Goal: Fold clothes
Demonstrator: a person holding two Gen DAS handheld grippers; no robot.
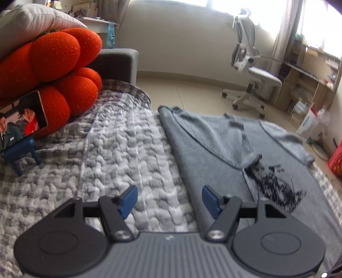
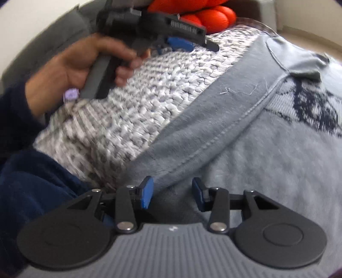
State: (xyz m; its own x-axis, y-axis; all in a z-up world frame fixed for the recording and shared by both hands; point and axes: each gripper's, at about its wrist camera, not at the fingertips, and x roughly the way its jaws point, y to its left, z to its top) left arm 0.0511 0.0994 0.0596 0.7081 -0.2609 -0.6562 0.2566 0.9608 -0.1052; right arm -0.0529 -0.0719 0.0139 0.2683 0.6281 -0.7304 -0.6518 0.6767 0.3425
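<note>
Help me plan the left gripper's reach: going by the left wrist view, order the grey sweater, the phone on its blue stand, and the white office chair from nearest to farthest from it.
From the left gripper:
1. Grey sweater, on the bed just ahead and right.
2. Phone, propped at far left against the orange cushion.
3. Office chair, across the floor by the window.

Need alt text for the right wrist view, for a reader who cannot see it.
The right gripper, jaws open, hovers low over a grey sweater spread on a grey-and-white checked blanket. Beyond it, a person's hand in a dark blue sleeve holds the left gripper above the blanket, near an orange plush cushion.
</note>
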